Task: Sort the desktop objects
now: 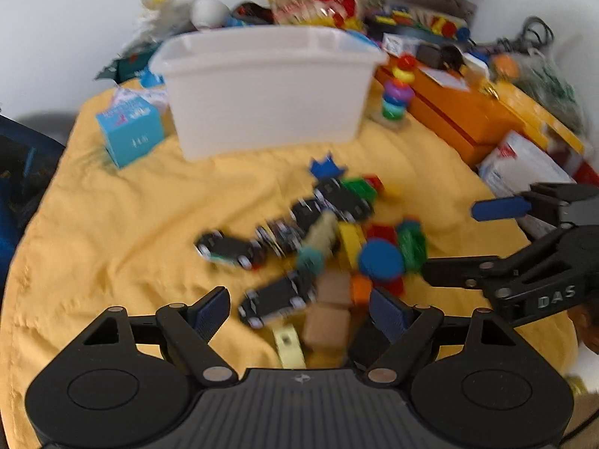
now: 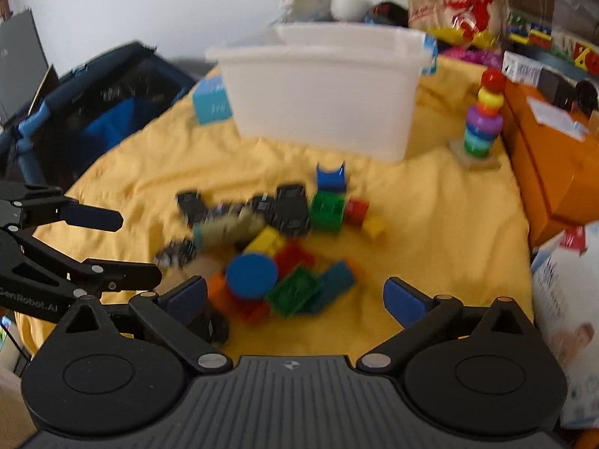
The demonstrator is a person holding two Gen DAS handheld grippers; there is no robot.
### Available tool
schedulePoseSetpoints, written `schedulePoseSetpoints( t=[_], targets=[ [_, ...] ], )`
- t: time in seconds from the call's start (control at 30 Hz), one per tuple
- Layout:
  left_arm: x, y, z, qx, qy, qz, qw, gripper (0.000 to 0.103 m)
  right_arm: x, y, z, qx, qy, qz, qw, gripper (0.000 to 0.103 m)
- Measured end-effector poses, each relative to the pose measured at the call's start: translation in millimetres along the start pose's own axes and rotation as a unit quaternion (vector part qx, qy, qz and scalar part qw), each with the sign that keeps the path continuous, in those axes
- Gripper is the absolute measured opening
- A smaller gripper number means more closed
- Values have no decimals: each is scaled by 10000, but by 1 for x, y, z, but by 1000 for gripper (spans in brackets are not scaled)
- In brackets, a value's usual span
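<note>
Because nothing is sitting between either pair of blue-padded fingers, both tools are reading as spread wide and empty, which suits a moment of choosing rather than carrying. Seen from its own camera, the left gripper is hovering low over the near edge of the toy pile, its fingers standing to either side of a black toy car and two tan wooden cubes, so that car looks like the likeliest first pick, though the blur is making this uncertain. Coming in beside it, the right gripper is hanging over the other side of the same pile, its fingers opening toward a round blue disc, green bricks and an orange block, with none of them visibly touched. Spreading outward, more black cars, a yellow brick, a red brick and a blue notched block are lying jumbled together on the yellow cloth covering the tabletop, presumably tipped out there so they can be separated. Beyond the pile a white plastic bin is standing upright with its mouth open, probably waiting as the place for sorted pieces; whether anything is inside cannot be told. Off to the side, a ring-stacking toy is standing well apart near an orange box, and a small blue box is sitting just beside the bin.
</note>
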State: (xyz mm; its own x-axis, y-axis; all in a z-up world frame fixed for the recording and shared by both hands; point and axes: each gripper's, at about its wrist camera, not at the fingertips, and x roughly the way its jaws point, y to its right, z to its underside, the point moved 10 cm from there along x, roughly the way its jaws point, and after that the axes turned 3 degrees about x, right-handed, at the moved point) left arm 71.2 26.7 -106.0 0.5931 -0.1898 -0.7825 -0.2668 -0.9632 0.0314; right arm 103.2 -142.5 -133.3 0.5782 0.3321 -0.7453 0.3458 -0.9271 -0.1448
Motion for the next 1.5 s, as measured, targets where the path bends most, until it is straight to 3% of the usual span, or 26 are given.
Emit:
schedulePoseSetpoints(
  t=[0.17, 0.27, 0.37, 0.43, 0.5, 0.57, 0.67, 0.73, 0.93, 1.13, 1.17, 1.2, 1.23, 1.37, 1.5],
  targets=[
    [-8, 15, 17, -190, 78, 466, 9987, 83, -1, -1, 25, 175, 94, 149, 9997, 99],
    [-8, 20, 23, -62, 57, 410, 9991, 80, 6, -3, 42, 234, -238, 48, 9994, 85],
    [-7, 27, 25, 169, 53, 357, 9992, 76, 13, -2, 54, 629, -645, -277, 9956, 83],
    [-4, 33, 29, 274, -6, 456, 9986, 70, 14, -2, 54, 675, -642, -379, 9949, 78],
    [-2, 41, 32, 422, -51, 587, 9974, 54, 12, -3, 51, 568, -524, -331, 9965, 63],
    [-1, 49, 34, 635, -91, 670, 9957, 47, 9, -4, 47, 466, -418, -292, 9976, 59],
    [-2, 59, 35, 968, -59, 613, 9934, 47, 13, -4, 48, 373, -536, -225, 9976, 59],
    [-3, 58, 34, 1059, -12, 511, 9931, 47, 12, -6, 49, 502, -564, -402, 9963, 59],
    [-8, 20, 28, 478, 60, 165, 9987, 47, 23, -22, 55, 1125, -946, -1227, 9815, 59],
    [-5, 0, 33, 375, -28, -32, 9993, 47, 38, -33, 43, 1391, -1023, -1377, 9753, 63],
    [-6, -1, 32, 401, -19, -44, 9992, 47, 41, -36, 40, 1313, -1001, -1350, 9770, 60],
    [-6, -2, 31, 432, -6, -59, 9990, 47, 43, -39, 38, 1202, -973, -1266, 9798, 37],
    [-7, -4, 30, 477, 20, -81, 9988, 47, 46, -41, 39, 1092, -988, -1175, 9821, 31],
    [-9, -17, 23, 717, 69, -116, 9973, 47, 37, -46, 35, 689, -771, -1063, 9889, 23],
    [-6, -27, 19, 1242, 18, -85, 9922, 47, 24, -40, 37, 502, -744, -841, 9924, 23]
  ],
)
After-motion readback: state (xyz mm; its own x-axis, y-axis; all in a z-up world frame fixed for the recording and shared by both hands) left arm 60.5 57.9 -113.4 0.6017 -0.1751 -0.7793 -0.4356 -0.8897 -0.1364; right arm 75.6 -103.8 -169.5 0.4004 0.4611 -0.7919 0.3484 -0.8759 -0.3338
